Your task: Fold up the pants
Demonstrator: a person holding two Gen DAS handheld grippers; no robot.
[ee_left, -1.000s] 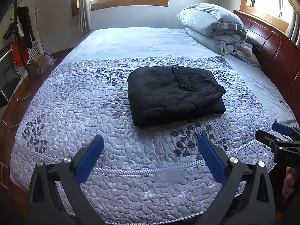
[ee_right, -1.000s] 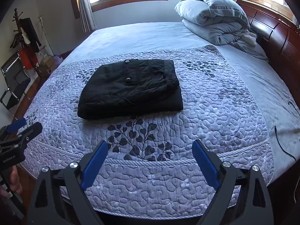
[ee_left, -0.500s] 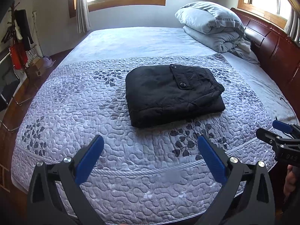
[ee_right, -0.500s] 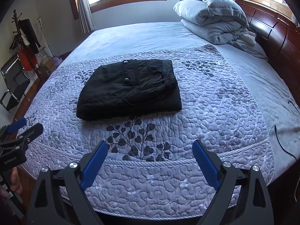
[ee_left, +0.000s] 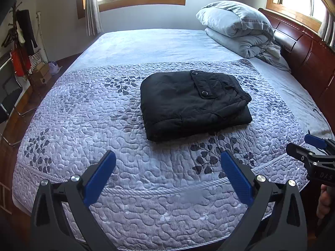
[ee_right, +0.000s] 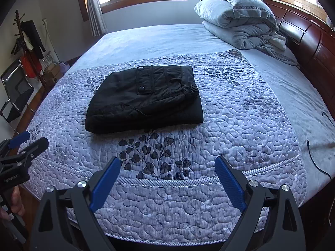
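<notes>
The left hand-held gripper [ee_left: 167,173] is sitting at the bottom of its frame with its blue pads spread wide apart and nothing between them; the right hand-held gripper [ee_right: 167,177] is doing the same in its own view, jaws parted and empty. Both are hovering over the near edge of the bed [ee_left: 146,205], well apart from the cloth.

The pants [ee_left: 194,104] are lying just above the middle of the left view — a compact black bundle, pocket flap and snap facing up, elastic waistband turned toward the right of the frame. In the right view the pants [ee_right: 144,102] are sitting left of centre. The folding is looking finished, so the step in hand is probably a clean retreat: keeping both grippers clear of the bundle so no layer is getting dragged open. If a touch-up is wanted, pressing the slightly raised top layer flat would be the gentle way.

Around it, a folded grey duvet [ee_left: 240,29] is piled at the upper right by the wooden headboard [ee_left: 309,52], and a coat rack [ee_left: 23,41] is standing at the far left — nothing is lying between the grippers and the pants.
</notes>
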